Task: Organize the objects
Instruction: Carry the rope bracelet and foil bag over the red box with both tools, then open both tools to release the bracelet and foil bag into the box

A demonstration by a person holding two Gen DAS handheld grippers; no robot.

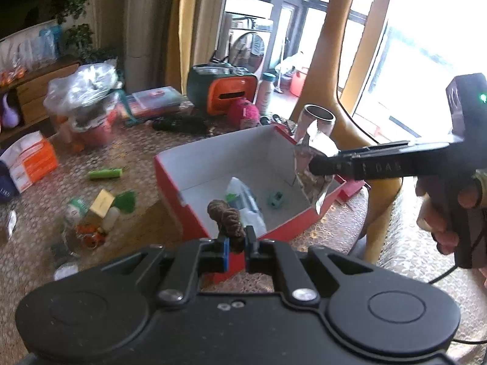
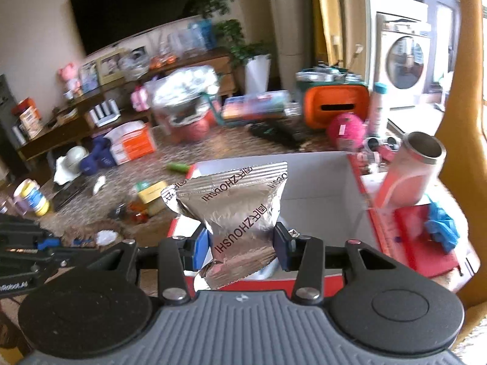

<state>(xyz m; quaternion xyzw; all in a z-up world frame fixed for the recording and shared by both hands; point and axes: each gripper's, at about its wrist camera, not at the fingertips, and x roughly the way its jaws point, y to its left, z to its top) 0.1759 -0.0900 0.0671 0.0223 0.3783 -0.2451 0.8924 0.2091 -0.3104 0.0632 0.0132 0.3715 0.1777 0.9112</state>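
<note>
Red box part-filled, two items in transit

Red box [image 1: 194,200] on the worktop [image 1: 121,164] already holds a pouch and a small green piece. Left gripper [image 1: 236,245]: fingers clamped on brown twisted item [image 1: 226,219]. Right gripper [image 2: 243,245]: fingers clamped on foil packet [image 2: 234,210] over the box. Green tube [image 1: 105,173], bottles remain scattered.

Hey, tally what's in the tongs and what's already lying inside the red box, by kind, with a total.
Held in tongs:
Brown braided piece, left tongs: 1
Silver foil packet, right tongs: 1
Inside the red box:
Clear plastic bag: 1
Small green item: 1
Total: 4
</note>
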